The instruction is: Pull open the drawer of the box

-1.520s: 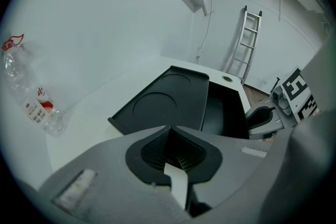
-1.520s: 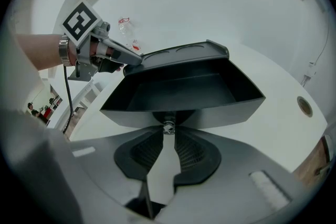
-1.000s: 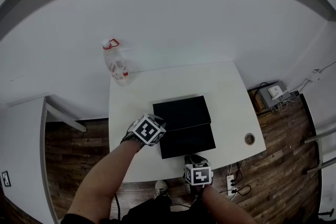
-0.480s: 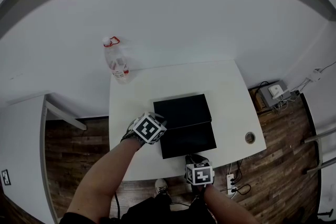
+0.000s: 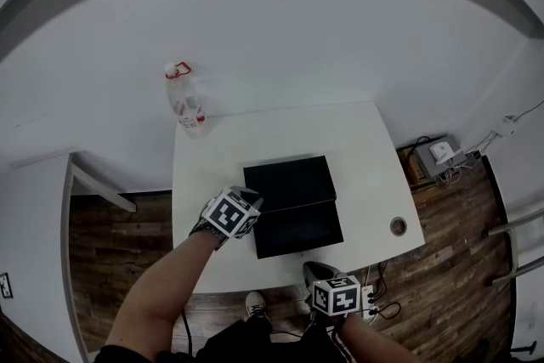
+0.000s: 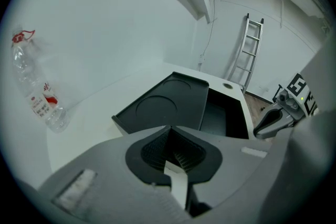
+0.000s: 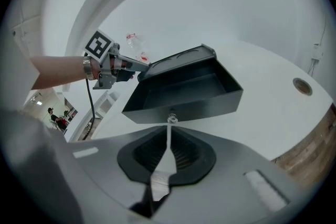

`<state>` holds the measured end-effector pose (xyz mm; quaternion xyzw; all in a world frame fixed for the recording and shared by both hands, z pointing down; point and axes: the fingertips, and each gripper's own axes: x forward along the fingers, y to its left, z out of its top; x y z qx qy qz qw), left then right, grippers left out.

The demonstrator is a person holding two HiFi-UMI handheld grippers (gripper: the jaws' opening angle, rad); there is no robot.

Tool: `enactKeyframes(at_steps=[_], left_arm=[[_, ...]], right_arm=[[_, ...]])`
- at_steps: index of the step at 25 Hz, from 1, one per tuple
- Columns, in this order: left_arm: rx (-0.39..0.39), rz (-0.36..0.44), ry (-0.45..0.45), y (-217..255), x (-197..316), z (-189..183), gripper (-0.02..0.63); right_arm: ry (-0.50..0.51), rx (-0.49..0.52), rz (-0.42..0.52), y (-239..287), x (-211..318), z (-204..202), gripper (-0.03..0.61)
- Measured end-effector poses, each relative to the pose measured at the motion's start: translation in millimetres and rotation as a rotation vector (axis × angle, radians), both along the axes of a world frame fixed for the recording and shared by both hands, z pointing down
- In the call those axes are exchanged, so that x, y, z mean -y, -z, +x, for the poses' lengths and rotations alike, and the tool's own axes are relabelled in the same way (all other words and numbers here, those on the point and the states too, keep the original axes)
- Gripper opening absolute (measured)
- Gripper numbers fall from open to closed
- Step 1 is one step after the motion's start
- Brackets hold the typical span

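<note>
Though open, drawer (image 7: 184,91) beyond closing jaws

Right gripper (image 5: 313,266) now sits nearer and a little further right, clear of the drawer (image 5: 297,227) front it touched before. Its jaws have just been closing, with nothing between them; the knob (image 7: 171,119) is just past the tips.

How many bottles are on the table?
1. The clear bottle with a red ring at its neck stands at the far left corner of the white table, beyond the black box. None other shows, though under the table is hidden.
</note>
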<state>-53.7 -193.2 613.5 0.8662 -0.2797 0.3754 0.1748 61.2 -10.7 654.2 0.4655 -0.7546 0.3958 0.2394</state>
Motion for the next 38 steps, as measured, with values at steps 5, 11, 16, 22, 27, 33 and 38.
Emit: enactKeyframes(at_steps=[5,11,16,22,27,33,38], left_arm=[[-0.148,0.023,0.05,35.9,-24.2,-14.8,0.003],[-0.638,-0.265,0.099,72.7,-141.9,-5.5,0.003],[-0.896,-0.385,0.178,97.3,-231.7,18.7,0.003],[-1.016,-0.473,0.186,105.8,-295.8,66.7,0.003],[-1.045,-0.474,0.209,105.6,-314.1,91.5,0.003],[-1.022,-0.438,0.245,104.0,-320.4,97.2,0.003],[-0.995,-0.415,0.259,101.4,-320.5,100.3,0.003]], right_arm=[[0.017,0.125,-0.001,28.5,-20.6,23.2,0.005],[-0.006,0.432,0.046,89.3,-35.4,39.6,0.005],[0.091,0.591,0.07,133.0,-54.4,37.1,0.005],[0.245,0.647,0.074,158.1,-70.5,36.2,0.005],[0.322,0.65,0.053,159.8,-79.5,37.8,0.006],[0.365,0.64,0.041,155.8,-88.2,37.5,0.005],[0.373,0.642,0.052,162.2,-97.3,40.0,0.005]])
